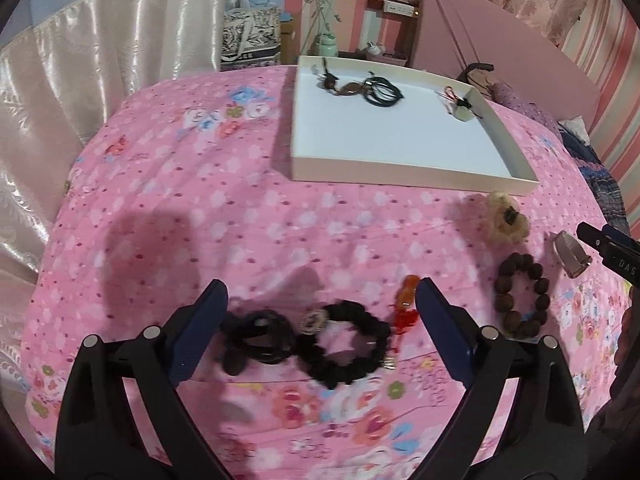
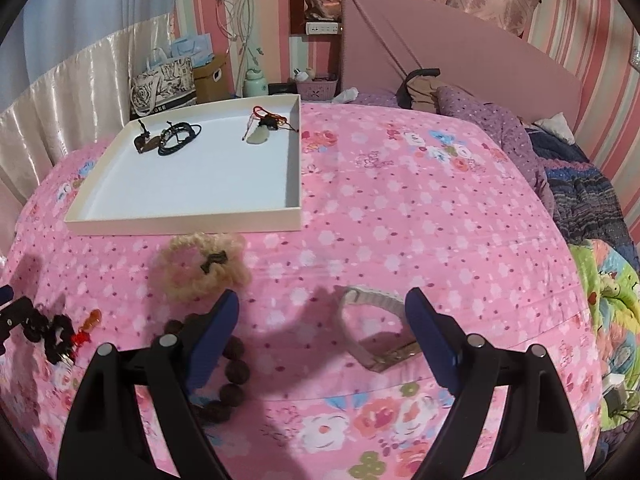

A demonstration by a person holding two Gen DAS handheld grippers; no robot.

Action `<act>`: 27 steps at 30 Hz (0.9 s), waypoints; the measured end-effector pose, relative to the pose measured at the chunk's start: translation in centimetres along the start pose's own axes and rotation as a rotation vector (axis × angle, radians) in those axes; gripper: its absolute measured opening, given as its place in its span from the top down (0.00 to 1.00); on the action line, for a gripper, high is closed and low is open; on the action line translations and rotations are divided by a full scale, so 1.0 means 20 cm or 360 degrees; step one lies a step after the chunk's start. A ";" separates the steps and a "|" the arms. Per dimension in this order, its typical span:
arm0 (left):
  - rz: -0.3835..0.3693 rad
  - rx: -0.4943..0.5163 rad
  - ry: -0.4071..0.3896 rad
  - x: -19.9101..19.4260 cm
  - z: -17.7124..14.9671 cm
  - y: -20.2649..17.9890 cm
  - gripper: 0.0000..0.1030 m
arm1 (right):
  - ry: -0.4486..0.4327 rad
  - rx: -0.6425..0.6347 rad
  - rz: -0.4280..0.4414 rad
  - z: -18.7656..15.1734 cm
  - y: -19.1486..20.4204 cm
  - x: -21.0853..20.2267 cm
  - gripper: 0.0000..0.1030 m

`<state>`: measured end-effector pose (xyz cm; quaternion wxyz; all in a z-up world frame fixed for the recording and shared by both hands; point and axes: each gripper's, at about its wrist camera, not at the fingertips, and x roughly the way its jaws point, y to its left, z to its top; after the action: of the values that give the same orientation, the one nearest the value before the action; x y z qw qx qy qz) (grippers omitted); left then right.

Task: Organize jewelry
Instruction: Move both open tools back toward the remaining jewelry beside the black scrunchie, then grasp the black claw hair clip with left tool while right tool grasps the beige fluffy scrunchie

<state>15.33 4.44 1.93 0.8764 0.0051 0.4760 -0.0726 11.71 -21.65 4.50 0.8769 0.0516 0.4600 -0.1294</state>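
My left gripper (image 1: 320,300) is open above the pink bedspread, with a black scrunchie (image 1: 346,346) and black hair ties (image 1: 256,338) between its fingers and a red-orange charm (image 1: 406,300) by its right finger. My right gripper (image 2: 322,306) is open, with a silver metal bracelet (image 2: 374,330) between its fingers. A brown bead bracelet (image 1: 522,298) lies at its left finger (image 2: 234,376). A cream fluffy scrunchie (image 2: 204,270) lies in front of a white tray (image 1: 400,172). The tray holds a black cord necklace (image 1: 380,92) and a jade pendant on red cord (image 2: 260,134).
The tray (image 2: 296,184) sits at the far side of the bed. A pink headboard (image 2: 460,52), purple pillows (image 2: 480,120) and striped blankets (image 2: 588,196) lie to the right. Bags (image 2: 164,84), a green bottle (image 2: 256,82) and satin curtains (image 1: 80,80) stand behind.
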 end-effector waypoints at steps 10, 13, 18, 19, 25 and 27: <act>0.0083 0.0028 0.0035 0.02 -0.03 0.19 0.09 | 0.0030 -0.0009 -0.0043 0.04 0.18 0.04 0.17; 0.0089 0.0033 0.0047 0.03 -0.04 0.23 0.09 | 0.0033 -0.0008 -0.0050 0.05 0.20 0.04 0.17; 0.0086 0.0036 0.0064 0.08 -0.05 0.28 0.10 | 0.0060 -0.0014 -0.0057 0.08 0.24 0.07 0.18; 0.0081 0.0028 0.0068 0.08 -0.05 0.29 0.11 | 0.0064 -0.0020 -0.0062 0.08 0.25 0.08 0.18; 0.0037 0.0021 0.0063 0.10 -0.06 0.32 0.13 | 0.0099 -0.0025 -0.0062 0.09 0.28 0.14 0.26; 0.0028 0.0030 0.0065 0.10 -0.06 0.31 0.16 | 0.0114 -0.0027 -0.0048 0.10 0.30 0.16 0.27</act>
<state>16.20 10.47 -0.77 0.8671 0.0188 0.4930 -0.0693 16.73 -16.91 2.80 0.8582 0.0419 0.4930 -0.1367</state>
